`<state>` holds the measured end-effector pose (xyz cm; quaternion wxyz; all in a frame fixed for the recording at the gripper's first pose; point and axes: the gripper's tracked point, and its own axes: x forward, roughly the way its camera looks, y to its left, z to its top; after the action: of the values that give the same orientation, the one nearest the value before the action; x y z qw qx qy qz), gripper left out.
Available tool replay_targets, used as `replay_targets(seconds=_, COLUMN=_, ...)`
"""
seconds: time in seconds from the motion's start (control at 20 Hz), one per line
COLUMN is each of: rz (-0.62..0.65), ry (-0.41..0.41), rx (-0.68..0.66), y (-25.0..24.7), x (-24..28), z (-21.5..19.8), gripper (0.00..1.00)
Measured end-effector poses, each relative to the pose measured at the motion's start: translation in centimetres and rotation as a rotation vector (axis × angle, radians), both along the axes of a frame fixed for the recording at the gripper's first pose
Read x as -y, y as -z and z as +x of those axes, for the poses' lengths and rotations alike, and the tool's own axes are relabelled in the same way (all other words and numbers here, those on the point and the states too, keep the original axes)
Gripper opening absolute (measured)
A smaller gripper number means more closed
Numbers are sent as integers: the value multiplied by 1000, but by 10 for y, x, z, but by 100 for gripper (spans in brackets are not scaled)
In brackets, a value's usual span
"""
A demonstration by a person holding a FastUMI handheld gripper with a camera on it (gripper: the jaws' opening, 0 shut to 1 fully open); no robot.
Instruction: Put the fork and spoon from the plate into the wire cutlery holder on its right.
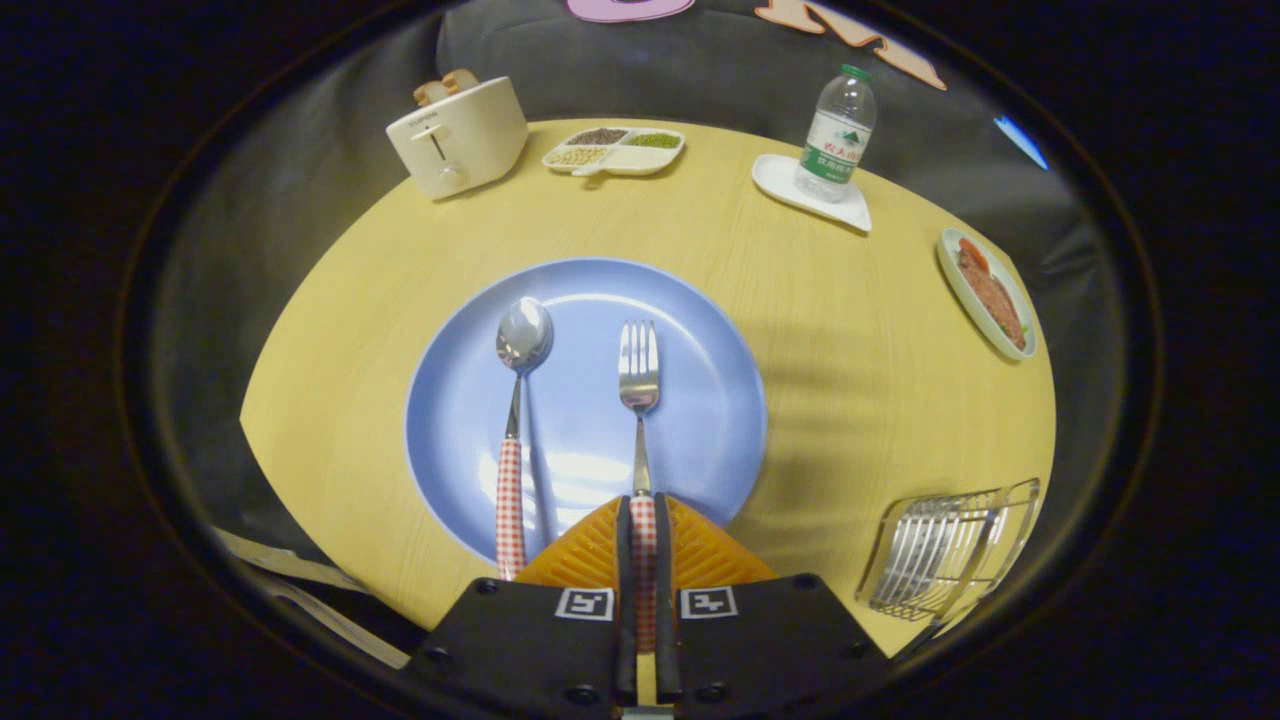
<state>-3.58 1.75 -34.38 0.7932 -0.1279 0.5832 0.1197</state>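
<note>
— So, how far are we?
— Barely begun: our gripper (641,520) pinches the fork (639,372) by its checked handle over the blue plate (700,330); the spoon (518,400) lies left of it.
— And the holder?
— The wire cutlery holder (945,548), shiny thin rods, sits right of the plate, holding nothing we can see.

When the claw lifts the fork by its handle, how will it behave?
The fork looks like metal, so probably stiff. The claw is shut on its checked handle end, far from the tines, so the head may droop or swing. The narrow handle might slip.
</note>
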Motion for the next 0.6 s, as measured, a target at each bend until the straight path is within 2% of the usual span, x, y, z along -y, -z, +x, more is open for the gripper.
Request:
replay_targets(seconds=0.4, rz=2, ry=40, rx=11, y=-70, x=50, z=4, gripper=10)
replay_targets(seconds=0.6, rz=-74, ry=2, rx=10, y=-102, x=92, z=2, gripper=10)
